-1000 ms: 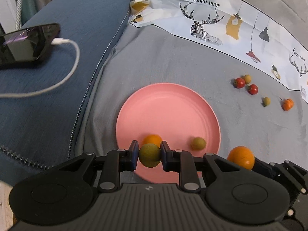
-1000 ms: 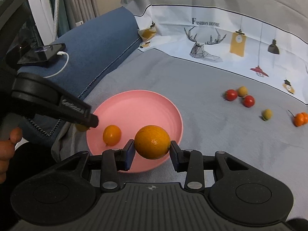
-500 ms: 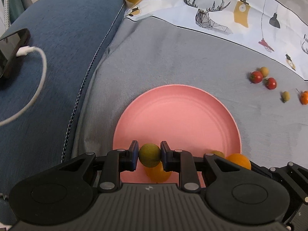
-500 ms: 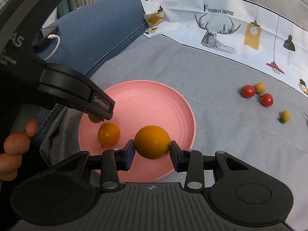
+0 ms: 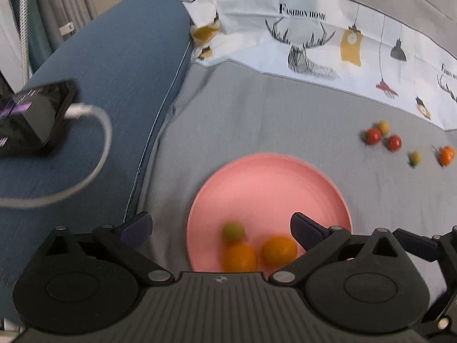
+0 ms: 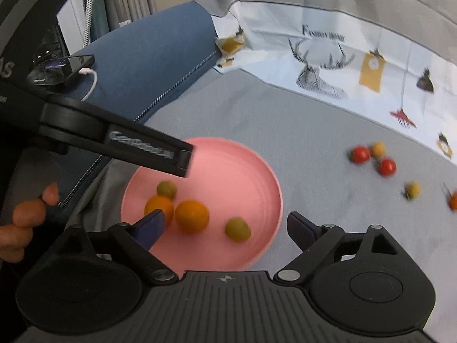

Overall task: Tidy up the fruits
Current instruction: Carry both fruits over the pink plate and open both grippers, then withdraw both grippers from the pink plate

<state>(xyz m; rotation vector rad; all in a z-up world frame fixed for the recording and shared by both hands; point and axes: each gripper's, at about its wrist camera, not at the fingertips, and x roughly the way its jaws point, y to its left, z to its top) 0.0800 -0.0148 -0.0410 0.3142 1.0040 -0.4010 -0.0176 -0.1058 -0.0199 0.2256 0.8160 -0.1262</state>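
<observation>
The pink plate [image 5: 271, 188] [image 6: 228, 171] lies on grey cloth. My left gripper [image 5: 220, 227] hovers over its near edge, jaws opening wide and gripping nothing. Below it on the plate lie a green fruit [image 5: 232, 232] and two oranges [image 5: 240, 257] [image 5: 279, 251]. My right gripper [image 6: 225, 225] is also opening, with nothing between its pads. In the right wrist view the plate holds two oranges [image 6: 158, 207] [image 6: 192, 216] and two green fruits [image 6: 166, 189] [image 6: 237, 229]. One left gripper finger [image 6: 142, 148] reaches over the plate's left rim.
Loose fruits lie on the cloth at the right: two red tomatoes [image 5: 372, 135] [image 5: 393, 142], a yellow one [image 5: 383, 126], a green one [image 5: 414, 157] and an orange one [image 5: 446, 155]. A phone [image 5: 31, 114] with a white cable rests on the blue cushion. A person's hand [image 6: 25, 220] is at the left.
Both grippers have opened. The left let go of the green fruit and the right let go of the orange, and both fruits now lie on the plate.
</observation>
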